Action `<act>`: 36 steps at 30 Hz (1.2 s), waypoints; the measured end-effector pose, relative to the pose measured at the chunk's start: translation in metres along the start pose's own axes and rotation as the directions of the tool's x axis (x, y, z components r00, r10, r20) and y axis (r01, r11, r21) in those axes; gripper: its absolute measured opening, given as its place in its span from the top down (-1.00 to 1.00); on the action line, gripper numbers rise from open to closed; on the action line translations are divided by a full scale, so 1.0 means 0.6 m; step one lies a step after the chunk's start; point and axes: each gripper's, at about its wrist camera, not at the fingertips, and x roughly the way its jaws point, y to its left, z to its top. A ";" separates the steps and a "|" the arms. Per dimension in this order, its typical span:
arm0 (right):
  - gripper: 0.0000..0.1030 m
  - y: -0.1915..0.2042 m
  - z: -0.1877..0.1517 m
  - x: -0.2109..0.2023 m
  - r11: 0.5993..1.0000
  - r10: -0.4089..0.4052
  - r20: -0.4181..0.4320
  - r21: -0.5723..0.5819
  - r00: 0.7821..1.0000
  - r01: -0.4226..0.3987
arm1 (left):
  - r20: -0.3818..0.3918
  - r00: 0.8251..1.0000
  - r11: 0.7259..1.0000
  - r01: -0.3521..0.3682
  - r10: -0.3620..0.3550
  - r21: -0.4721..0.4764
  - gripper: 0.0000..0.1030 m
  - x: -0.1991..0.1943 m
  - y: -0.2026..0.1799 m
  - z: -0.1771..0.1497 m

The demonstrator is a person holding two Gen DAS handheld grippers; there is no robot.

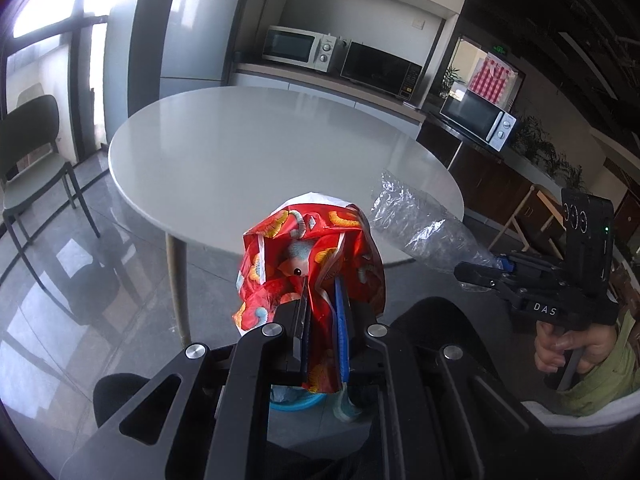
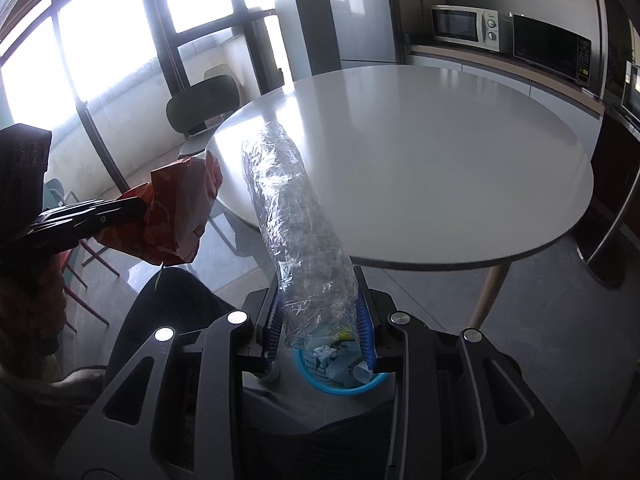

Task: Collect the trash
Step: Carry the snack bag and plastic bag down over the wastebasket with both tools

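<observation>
My left gripper (image 1: 322, 312) is shut on a crumpled red and orange snack wrapper (image 1: 308, 256), held in the air in front of the round white table (image 1: 280, 152). My right gripper (image 2: 322, 316) is shut on a crushed clear plastic bottle (image 2: 292, 216) that sticks up and forward. A blue trash bin (image 2: 340, 384) with scraps inside sits on the floor just below the right gripper; a sliver of it shows under the left gripper (image 1: 296, 402). The right gripper with the bottle (image 1: 420, 228) shows at the right of the left wrist view, and the wrapper (image 2: 176, 212) shows at the left of the right wrist view.
The table (image 2: 440, 152) stands on pale wooden legs (image 1: 178, 280) over a glossy grey floor. A dark green chair (image 1: 32, 152) stands at the left by the windows. Counters with microwaves (image 1: 300, 48) and a fridge (image 1: 204, 20) line the back wall.
</observation>
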 end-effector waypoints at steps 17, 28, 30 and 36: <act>0.42 -0.009 -0.129 0.122 0.999 -0.016 -0.232 0.034 0.973 0.024 | -0.241 0.970 0.997 -0.035 0.018 -0.067 0.82 0.142 0.033 -0.112; 0.42 -0.058 -0.163 0.302 0.984 -0.013 -0.378 0.161 0.926 0.080 | -0.330 0.942 0.988 -0.101 0.057 -0.119 0.82 0.263 0.065 -0.143; 0.42 -0.065 -0.174 0.333 0.980 -0.019 -0.407 0.173 0.913 0.098 | -0.347 0.935 0.986 -0.117 0.070 -0.116 0.82 0.289 0.067 -0.146; 0.42 -0.086 -0.192 0.406 0.961 -0.032 -0.476 0.226 0.879 0.158 | -0.403 0.906 0.977 -0.183 0.125 -0.108 0.82 0.365 0.089 -0.151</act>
